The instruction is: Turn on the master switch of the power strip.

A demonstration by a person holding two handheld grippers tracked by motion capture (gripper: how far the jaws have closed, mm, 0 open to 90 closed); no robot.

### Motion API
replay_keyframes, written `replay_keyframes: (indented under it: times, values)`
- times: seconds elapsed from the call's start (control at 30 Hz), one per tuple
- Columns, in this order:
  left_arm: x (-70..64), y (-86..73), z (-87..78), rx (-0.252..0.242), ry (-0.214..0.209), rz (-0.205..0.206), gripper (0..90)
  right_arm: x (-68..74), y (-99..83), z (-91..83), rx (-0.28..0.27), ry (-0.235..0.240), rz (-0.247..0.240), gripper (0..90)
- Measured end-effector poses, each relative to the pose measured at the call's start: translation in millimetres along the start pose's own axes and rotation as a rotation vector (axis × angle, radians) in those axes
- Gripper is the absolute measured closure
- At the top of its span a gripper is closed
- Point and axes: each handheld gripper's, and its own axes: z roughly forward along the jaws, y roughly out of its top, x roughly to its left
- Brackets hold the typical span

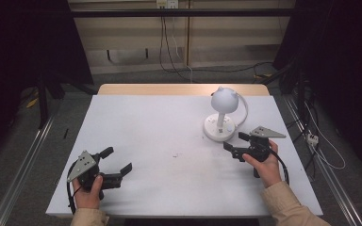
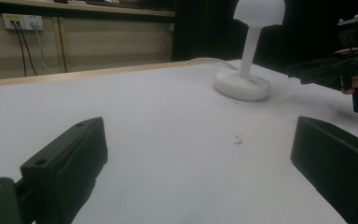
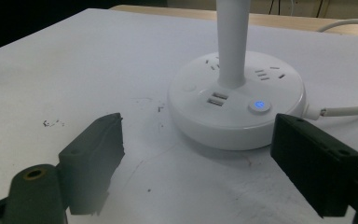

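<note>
A white desk lamp (image 1: 220,115) stands on the white bench (image 1: 160,141), toward its far right part. Its round base (image 3: 235,100) carries socket slots, two USB ports and a small button (image 3: 259,106) lit blue; a thin stem rises from the base to a rounded white head (image 1: 224,100). A white cord (image 3: 349,111) leaves the right side of the base, seen in the right gripper view.

The right gripper (image 1: 233,143) is held just near-right of the lamp base, its jaws spread wide apart and pointed at the base with nothing between them; in its own view the base sits in the gap between the jaws, apart from both. The right hand (image 1: 264,165) grasps its handle.

The left gripper (image 1: 118,162) sits well away from the lamp, toward the bench's near left, held by the left hand (image 1: 88,186), jaws also spread wide and empty. A small dark speck (image 2: 237,139), perhaps a scuff or crumb, marks the bench between that gripper and the lamp.
</note>
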Motion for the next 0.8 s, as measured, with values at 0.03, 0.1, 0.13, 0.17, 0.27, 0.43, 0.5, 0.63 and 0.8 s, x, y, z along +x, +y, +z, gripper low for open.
replay_keyframes:
  times: [0.03,0.1,0.13,0.17,0.27,0.43,0.5,0.63,0.8]
  values:
    - [-0.1,0.0,0.0,0.0,0.0,0.0,3.4,0.6,-0.9,-0.5,0.0,0.005,0.001,16.1]
    - [-0.2,0.1,0.0,0.0,-0.001,0.0,3.3,1.7,-2.3,-1.6,0.005,0.011,0.001,16.1]
    - [-0.2,0.2,-0.1,-0.001,0.0,0.0,3.3,2.5,-2.8,-2.2,0.007,0.011,-0.002,15.9]
    - [-0.2,0.2,-0.1,-0.001,0.0,0.0,3.4,3.0,-3.1,-2.9,0.007,0.013,-0.004,15.8]
    - [-0.1,0.1,-0.1,0.0,0.0,0.0,3.4,4.7,-3.9,-5.3,0.007,0.016,-0.011,15.8]
    - [-0.2,0.5,-0.5,-0.001,0.0,0.0,3.4,7.1,-6.3,-8.3,0.013,0.019,-0.019,15.0]
    - [0.0,0.4,-0.5,-0.002,0.0,0.001,3.3,8.2,-7.4,-9.6,0.013,0.017,-0.021,14.9]
    - [-0.1,0.4,-0.4,-0.001,0.0,0.001,3.4,9.4,-9.0,-12.8,0.01,0.017,-0.022,15.0]
    - [-0.4,0.6,-0.4,-0.001,0.0,0.003,3.4,10.9,-10.2,-16.0,0.007,0.02,-0.025,14.8]
